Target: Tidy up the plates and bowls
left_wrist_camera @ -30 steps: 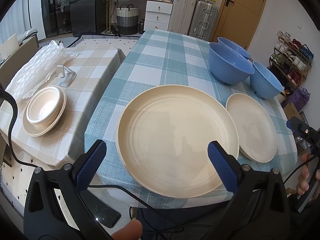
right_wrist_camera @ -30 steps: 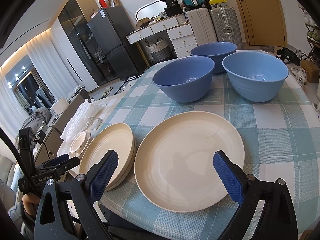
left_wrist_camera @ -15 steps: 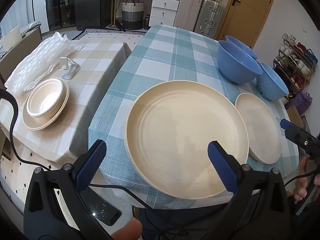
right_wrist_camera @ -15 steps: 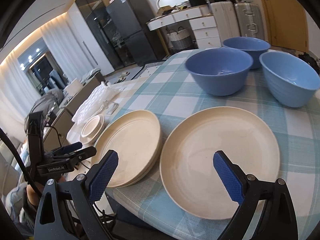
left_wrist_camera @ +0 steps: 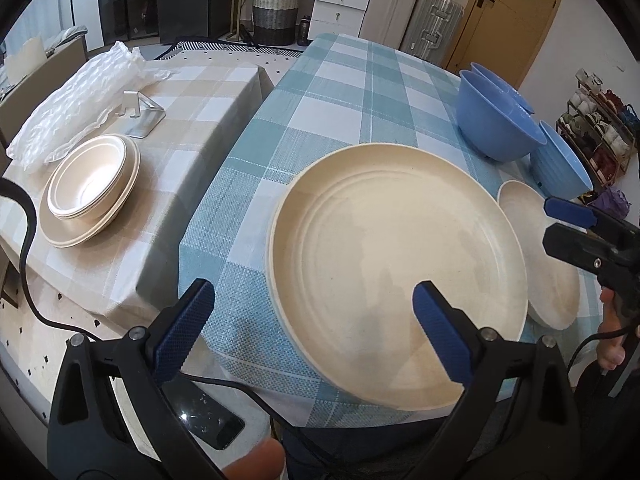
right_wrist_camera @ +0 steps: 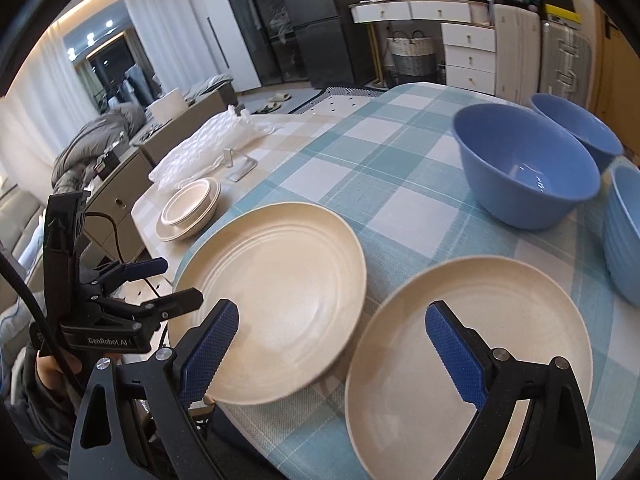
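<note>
The bench point(left_wrist_camera: 352, 92), under a blue-and-white checked cloth, carries everything; a lower beige-checked side table point(left_wrist_camera: 192, 120) stands just beside it. The large cream plate point(left_wrist_camera: 396, 264) lies at the bench's near edge, its rim overhanging, and looks to be the top of a short stack. It reads as stiff, smooth, fairly light and breakable, best pinched at that overhanging rim. Beside it lies a smaller cream plate point(right_wrist_camera: 472, 356); beyond them stand three blue bowls point(right_wrist_camera: 524, 164), deep and likely slippery. On the side table sits a small stack of cream dishes point(left_wrist_camera: 92, 188). The left gripper point(left_wrist_camera: 312, 332) and right gripper point(right_wrist_camera: 332, 348) both hover with fingers spread wide, holding nothing.
</note>
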The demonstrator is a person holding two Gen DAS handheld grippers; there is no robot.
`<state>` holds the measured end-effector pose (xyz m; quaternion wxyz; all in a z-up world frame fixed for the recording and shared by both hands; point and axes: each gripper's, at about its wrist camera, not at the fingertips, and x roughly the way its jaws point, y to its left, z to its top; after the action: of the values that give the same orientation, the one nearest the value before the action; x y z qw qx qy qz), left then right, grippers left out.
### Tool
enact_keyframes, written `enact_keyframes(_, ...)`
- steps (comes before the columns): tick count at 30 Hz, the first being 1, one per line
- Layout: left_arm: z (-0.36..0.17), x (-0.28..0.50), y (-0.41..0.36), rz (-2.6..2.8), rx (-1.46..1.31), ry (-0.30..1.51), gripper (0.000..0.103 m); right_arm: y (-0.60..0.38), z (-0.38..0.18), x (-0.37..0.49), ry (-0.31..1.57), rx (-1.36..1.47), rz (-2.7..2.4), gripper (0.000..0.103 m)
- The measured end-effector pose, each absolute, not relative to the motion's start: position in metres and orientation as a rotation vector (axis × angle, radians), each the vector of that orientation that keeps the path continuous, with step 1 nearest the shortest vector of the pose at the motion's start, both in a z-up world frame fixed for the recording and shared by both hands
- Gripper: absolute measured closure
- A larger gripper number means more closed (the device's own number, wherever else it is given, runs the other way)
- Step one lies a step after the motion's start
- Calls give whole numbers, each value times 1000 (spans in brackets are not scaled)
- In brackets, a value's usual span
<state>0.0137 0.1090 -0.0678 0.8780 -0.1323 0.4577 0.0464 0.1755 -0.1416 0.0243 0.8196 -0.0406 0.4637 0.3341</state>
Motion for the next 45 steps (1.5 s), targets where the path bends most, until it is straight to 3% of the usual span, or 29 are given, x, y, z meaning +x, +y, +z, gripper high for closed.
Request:
enact_keyframes(14, -86, 25, 111, 88, -309, 998, 18, -92, -10, 223, 1138, -219, 749, 26)
enact_keyframes(16, -89, 26, 112, 85, -317, 1005, 27, -88, -16, 227, 1161, -237, 760, 31)
enact_keyframes(21, -94, 30, 113, 88, -316, 1006, 35, -83, -31, 236, 1215, -259, 760, 38)
enact_keyframes(23, -94, 30, 112, 93, -308, 1004, 40, -83, -36, 239, 1231, -258, 761, 47)
enact_keyframes(28, -93, 30, 112, 76, -315, 997, 61, -85, -42, 244, 1257, -221, 783, 58)
enact_keyframes(45, -89, 27, 119, 92, -348, 993, 75, -98, -29, 244, 1214, -138, 754, 79)
